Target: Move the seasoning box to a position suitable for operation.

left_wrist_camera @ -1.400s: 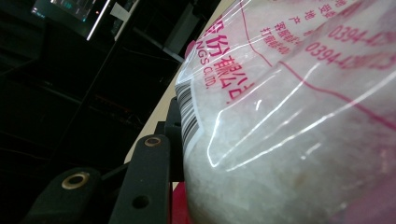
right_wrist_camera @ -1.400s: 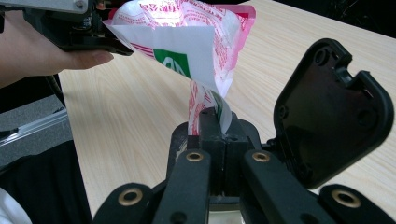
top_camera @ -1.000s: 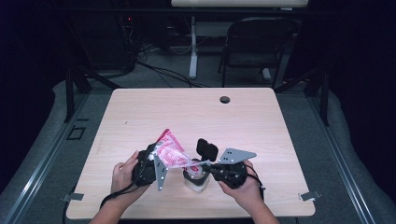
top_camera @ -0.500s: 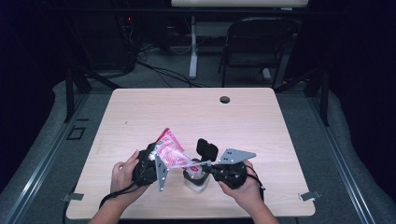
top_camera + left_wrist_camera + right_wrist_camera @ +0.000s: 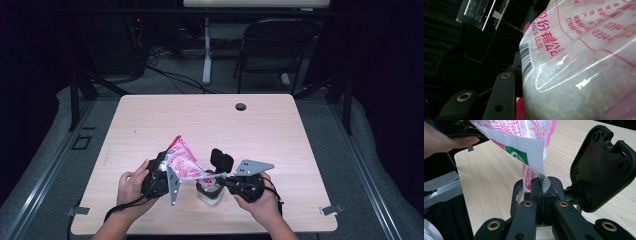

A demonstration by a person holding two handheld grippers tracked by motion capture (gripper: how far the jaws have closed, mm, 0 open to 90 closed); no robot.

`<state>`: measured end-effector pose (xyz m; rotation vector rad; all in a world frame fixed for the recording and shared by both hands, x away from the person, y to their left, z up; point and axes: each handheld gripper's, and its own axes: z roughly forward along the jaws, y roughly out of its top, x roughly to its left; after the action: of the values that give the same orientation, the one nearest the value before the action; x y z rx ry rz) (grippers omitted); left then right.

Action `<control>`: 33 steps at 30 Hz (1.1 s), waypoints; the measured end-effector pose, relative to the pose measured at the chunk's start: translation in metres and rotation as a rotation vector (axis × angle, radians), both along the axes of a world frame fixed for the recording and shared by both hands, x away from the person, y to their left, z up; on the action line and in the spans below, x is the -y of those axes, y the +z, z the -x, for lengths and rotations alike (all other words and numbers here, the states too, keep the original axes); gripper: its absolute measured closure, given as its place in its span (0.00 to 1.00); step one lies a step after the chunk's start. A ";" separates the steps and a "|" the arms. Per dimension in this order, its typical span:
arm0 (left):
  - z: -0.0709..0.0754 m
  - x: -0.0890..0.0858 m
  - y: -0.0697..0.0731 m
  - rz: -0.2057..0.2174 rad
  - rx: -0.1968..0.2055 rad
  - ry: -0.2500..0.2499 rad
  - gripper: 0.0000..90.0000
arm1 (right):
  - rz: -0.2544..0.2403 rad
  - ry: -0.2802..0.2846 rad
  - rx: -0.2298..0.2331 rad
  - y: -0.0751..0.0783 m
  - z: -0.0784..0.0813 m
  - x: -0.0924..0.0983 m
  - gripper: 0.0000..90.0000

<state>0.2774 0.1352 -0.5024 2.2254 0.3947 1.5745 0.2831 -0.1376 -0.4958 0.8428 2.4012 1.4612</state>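
High view: the left gripper (image 5: 162,176) clasps a pink-printed bag of white granules (image 5: 182,162), tilted so its mouth reaches down toward the right gripper (image 5: 220,177) over a small jar (image 5: 209,194) with a flipped-up black lid (image 5: 221,161).

Left gripper view: the bag (image 5: 579,65) bulges between the jaws, pressed against the black finger (image 5: 502,97).

Right gripper view: the jaws are clenched on the bag's torn corner (image 5: 534,173), just above the jar's rim (image 5: 515,195), with the lid (image 5: 602,167) beside them. This looks like the pouring step; next, raise the bag's rear while steadying the spout.
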 end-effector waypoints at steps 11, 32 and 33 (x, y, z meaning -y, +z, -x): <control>0.000 0.002 0.002 -0.029 0.020 -0.007 0.77 | 0.008 -0.002 -0.004 -0.001 0.000 0.000 1.00; 0.003 0.006 0.009 -0.078 0.053 -0.011 0.77 | 0.007 -0.009 -0.013 -0.004 -0.002 0.002 1.00; 0.003 0.006 0.009 -0.078 0.053 -0.011 0.77 | 0.007 -0.009 -0.013 -0.004 -0.002 0.002 1.00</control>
<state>0.2743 0.1288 -0.4937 2.2343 0.3106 1.6663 0.2850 -0.1400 -0.4994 0.8628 2.4081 1.4472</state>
